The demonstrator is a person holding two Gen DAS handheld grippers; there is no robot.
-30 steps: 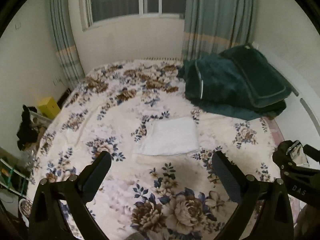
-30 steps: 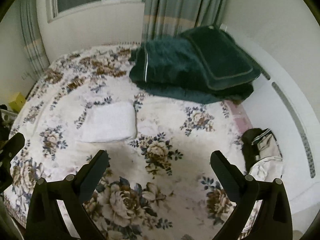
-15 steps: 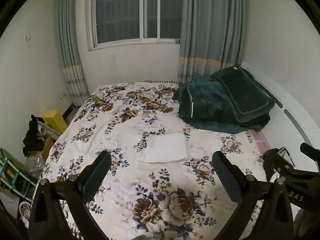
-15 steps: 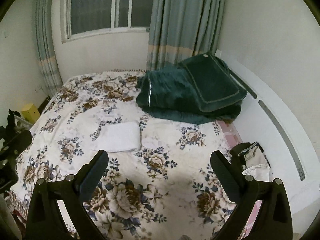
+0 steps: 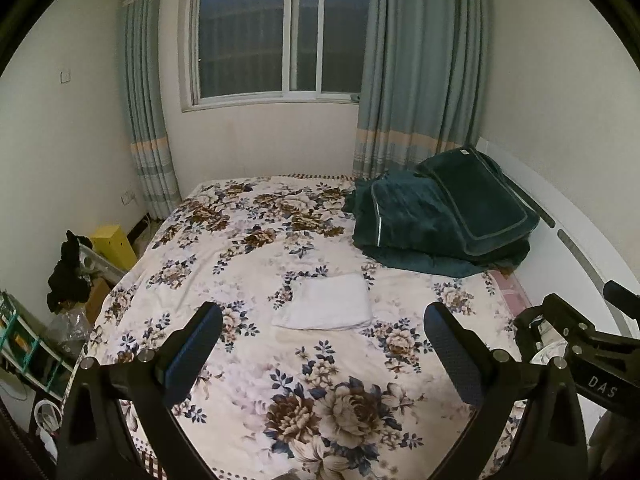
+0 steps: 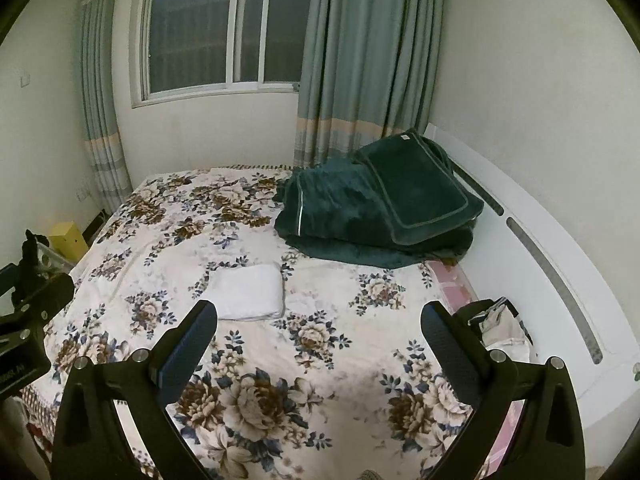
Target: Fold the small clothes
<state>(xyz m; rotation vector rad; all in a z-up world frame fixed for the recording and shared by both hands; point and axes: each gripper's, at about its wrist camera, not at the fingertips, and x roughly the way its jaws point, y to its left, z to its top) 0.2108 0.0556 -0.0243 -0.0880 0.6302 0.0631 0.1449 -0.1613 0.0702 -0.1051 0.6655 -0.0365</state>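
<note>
Both grippers are pulling up and back from the bed compared with a second ago: the window is now filling the top of each view and the white folded cloth is sitting smaller and farther off.

Nearest, the left gripper (image 5: 322,340) is hanging over the foot of the flowered bedspread (image 5: 320,400) with its jaws spread wide and nothing between them. The right gripper (image 6: 318,340) is doing the same, wide and empty, and is showing at the right edge of the left view.

Beyond them the white folded cloth (image 5: 326,302) is lying flat in the middle of the bed, well apart from both tools. From the left gripper it is lying straight ahead, about centred between the fingers; from the right gripper it (image 6: 248,292) is lying ahead and to the left. Its longer side is running across the bed. It is looking like a neat, thick rectangle with squared edges, so this piece seems finished.

A small heap of clothes (image 6: 498,324) is lying by the right edge, closest to the right gripper. Farther back, a dark green blanket (image 5: 436,220) is lying piled near the curtain.
</note>
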